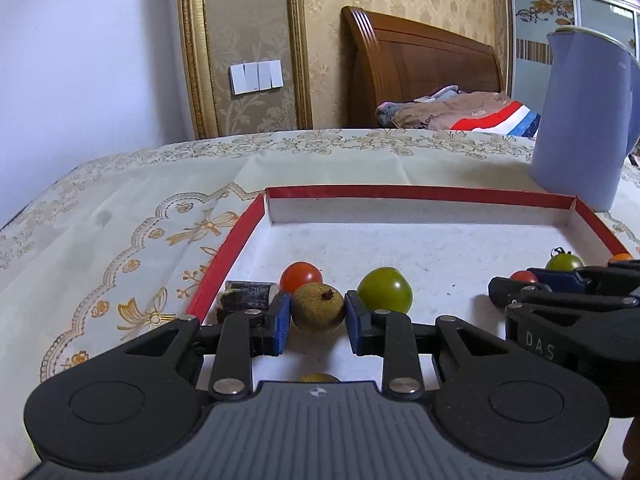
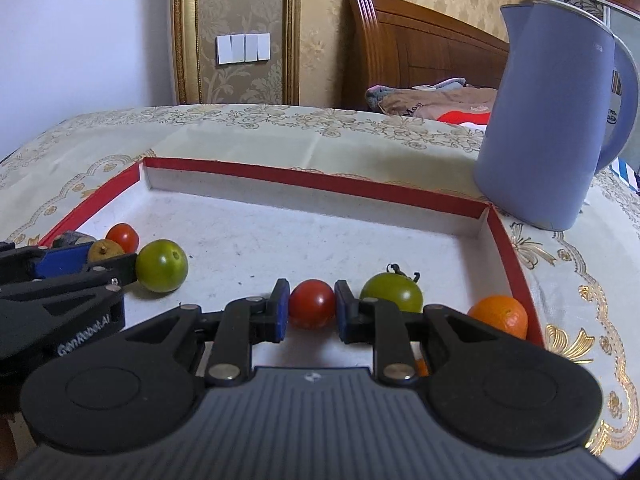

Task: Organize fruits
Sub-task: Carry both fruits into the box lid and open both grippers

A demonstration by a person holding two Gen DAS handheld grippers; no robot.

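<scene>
Occlusions only:
- Left wrist view: a yellowish fruit shows only as a sliver above the left tool body; type unclear.
- The dark block at the tray's left wall is half behind the left finger; probably a cut piece of something, can't confirm.
- The orange fruit is nearly all hidden behind the right tool, and the small red tomato is partly covered.
- The kettle handle is cut off by the right edge.
- Right wrist view: an orange scrap sits under the right tool's linkage, mostly hidden.
- The brown fruit is half covered by the left tool.
- Tray near wall is hidden in both views.
</scene>
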